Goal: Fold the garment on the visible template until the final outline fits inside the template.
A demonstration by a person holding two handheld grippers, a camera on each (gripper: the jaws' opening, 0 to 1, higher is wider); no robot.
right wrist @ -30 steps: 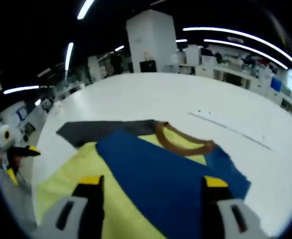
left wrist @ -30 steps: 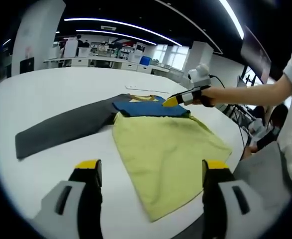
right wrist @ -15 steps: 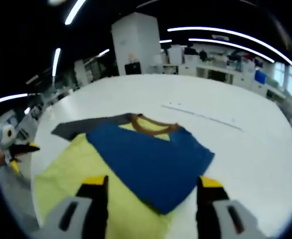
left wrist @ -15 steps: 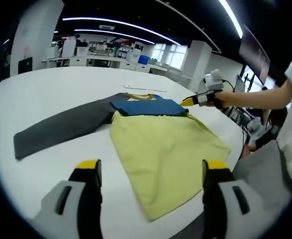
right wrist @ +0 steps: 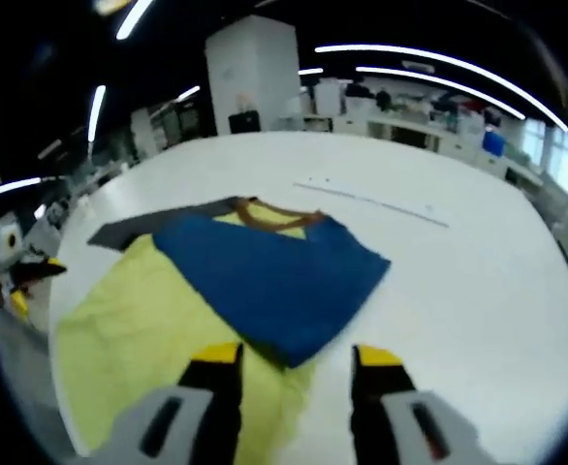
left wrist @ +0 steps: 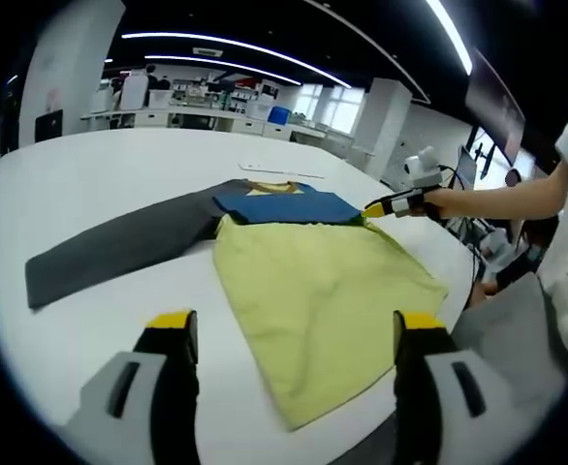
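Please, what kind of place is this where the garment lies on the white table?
It looks like a large open-plan lab or office. Long ceiling light strips run overhead, rows of workbenches loaded with equipment stand in the background, and the garment lies on a big white table.

The blue sleeve [right wrist: 269, 276] is covering part of the yellow shirt body [right wrist: 139, 339] in the right gripper view's centre. The grey sleeve [right wrist: 153, 225] is running behind it, upper left, blurred.

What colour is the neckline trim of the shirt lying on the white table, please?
The collar trim is brown, clearest in the right gripper view.
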